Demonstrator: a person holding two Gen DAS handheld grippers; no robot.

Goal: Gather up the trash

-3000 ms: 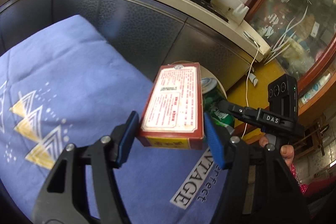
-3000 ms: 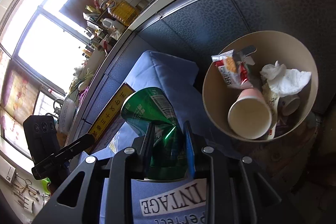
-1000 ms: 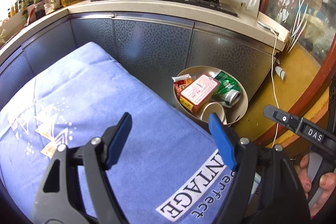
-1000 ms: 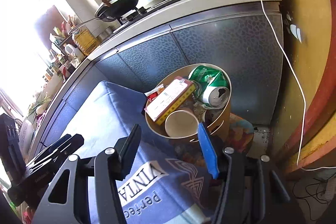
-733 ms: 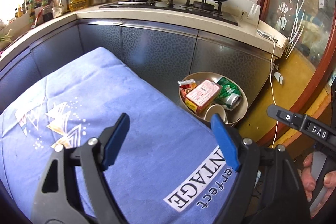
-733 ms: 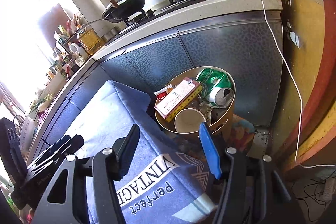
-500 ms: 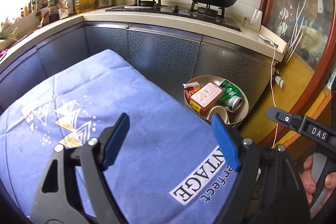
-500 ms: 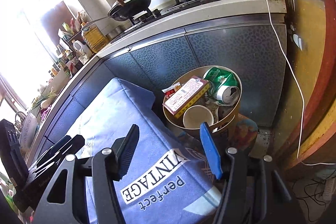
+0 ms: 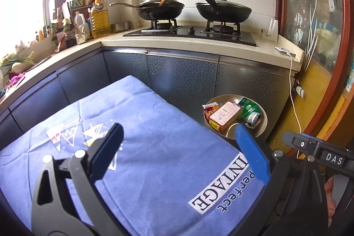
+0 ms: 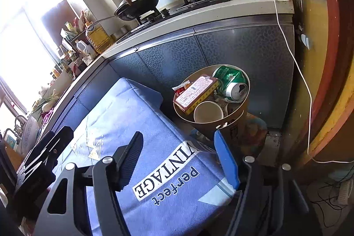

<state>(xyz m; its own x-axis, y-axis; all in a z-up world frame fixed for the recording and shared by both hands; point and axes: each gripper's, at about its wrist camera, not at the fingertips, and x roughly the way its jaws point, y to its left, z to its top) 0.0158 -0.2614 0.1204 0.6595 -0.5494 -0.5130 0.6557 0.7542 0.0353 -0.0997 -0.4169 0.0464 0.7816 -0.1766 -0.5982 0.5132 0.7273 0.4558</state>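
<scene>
A round beige trash bin [image 9: 263, 123] [image 10: 234, 118] stands on the floor past the table's far right corner. In it lie a red box [image 9: 224, 113] [image 10: 195, 92], a green can [image 9: 250, 108] [image 10: 232, 81], a paper cup [image 10: 208, 113] and a snack wrapper [image 9: 209, 106]. My left gripper [image 9: 179, 147] is open and empty above the blue cloth [image 9: 143, 136]. My right gripper [image 10: 179, 154] is open and empty above the cloth's near right corner [image 10: 172, 180], short of the bin.
Grey cabinet fronts [image 9: 181, 79] and a counter with two black pans [image 9: 161, 8] [image 9: 223, 9] stand behind the table. Oil bottles [image 9: 99, 19] crowd the left counter. A white cable [image 10: 296, 63] hangs by the yellow wall. The right gripper's body [image 9: 320, 154] shows at the left view's right edge.
Three seconds ago the left gripper held the red box and the right held the green can; both now lie in the bin. Both grippers have since pulled back and up, open.
</scene>
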